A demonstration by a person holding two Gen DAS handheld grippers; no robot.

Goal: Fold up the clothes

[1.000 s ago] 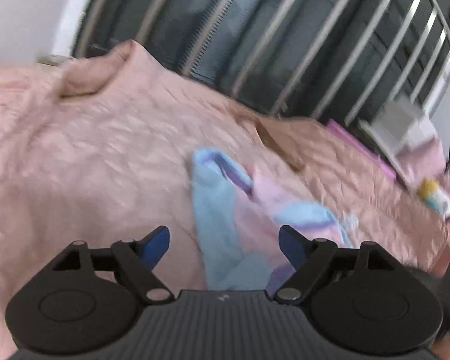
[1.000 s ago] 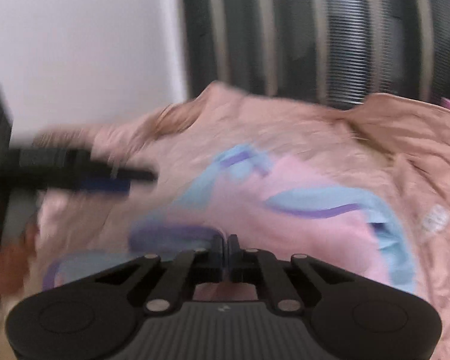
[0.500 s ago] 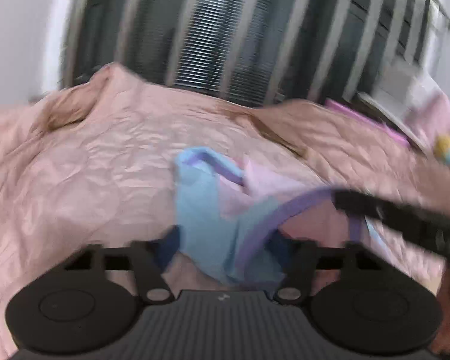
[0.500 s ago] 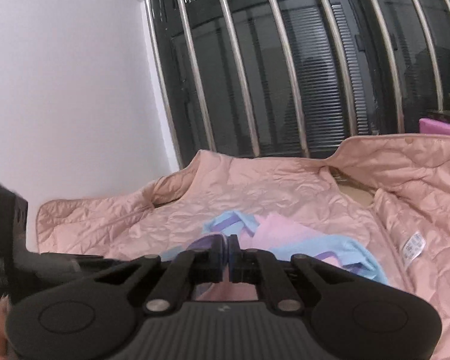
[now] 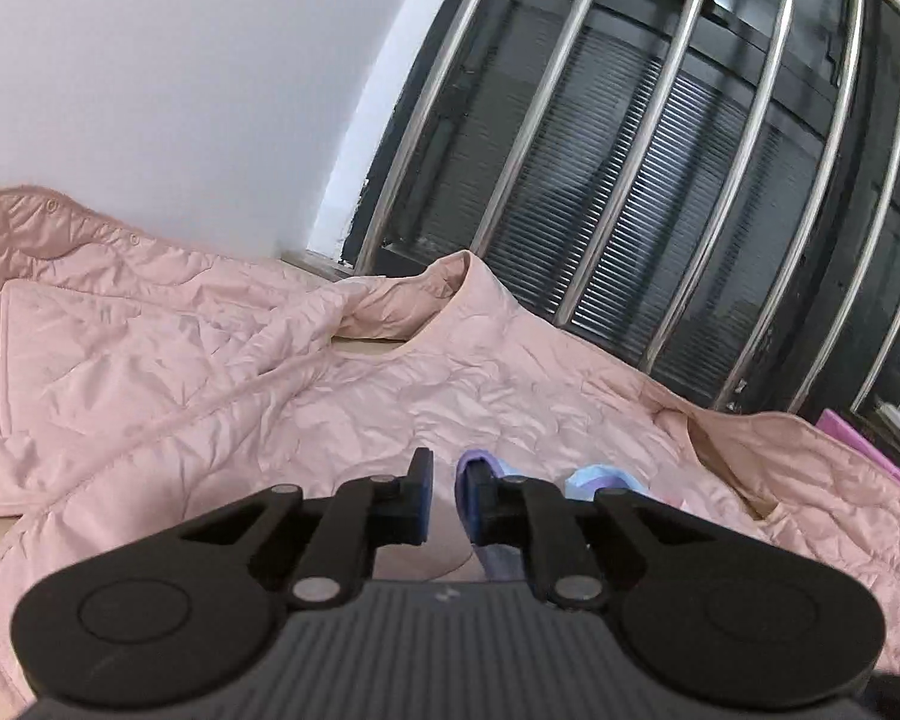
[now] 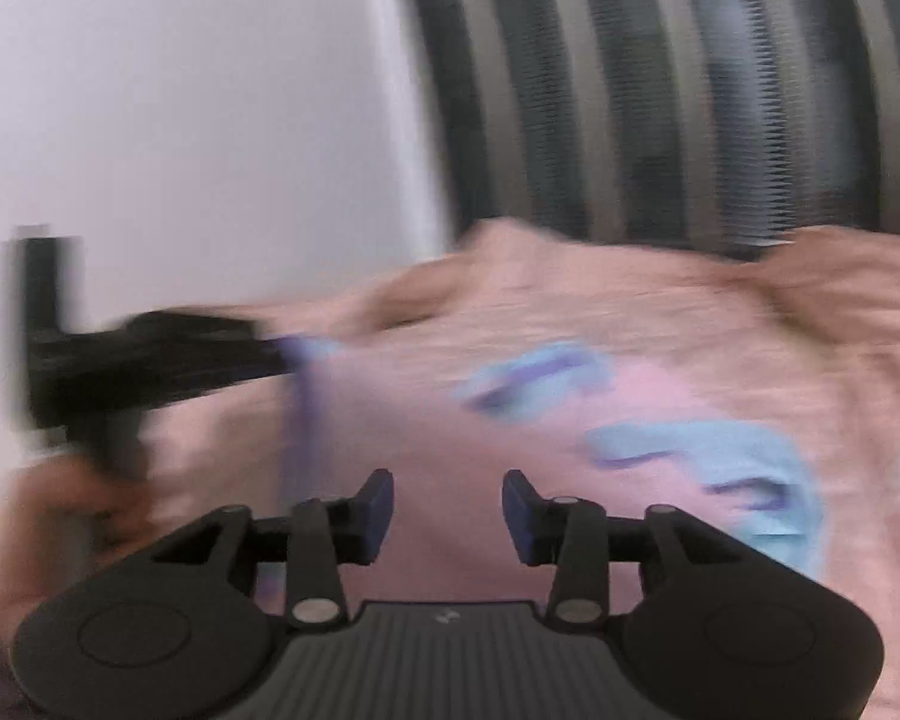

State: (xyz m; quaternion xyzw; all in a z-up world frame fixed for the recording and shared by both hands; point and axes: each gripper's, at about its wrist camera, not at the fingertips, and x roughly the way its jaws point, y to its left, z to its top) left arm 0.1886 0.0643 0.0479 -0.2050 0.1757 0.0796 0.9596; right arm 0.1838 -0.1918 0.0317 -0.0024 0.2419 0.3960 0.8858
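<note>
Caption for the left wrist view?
Left gripper closing on a blue-purple garment edge, over a pink quilted jacket.

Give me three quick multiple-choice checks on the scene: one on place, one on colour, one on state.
1. Where does most of the small pastel garment rest?
A. Hung over the window bars
B. On top of the quilted jacket
C. On the floor

2. What colour is the quilted jacket?
A. Pink
B. Dark grey
C. Green

3. How does the quilted jacket lie?
A. Folded into a neat stack
B. Rolled into a tight bundle
C. Spread out open, collar toward the window

Answers:
1. B: the right wrist view shows the blue, pink and purple cloth with the jacket's fabric all around it.
2. A: both views show its creased shell in pale pink.
3. C: the left wrist view shows it wide and unfolded, with its neckline at the far side by the window.
</note>
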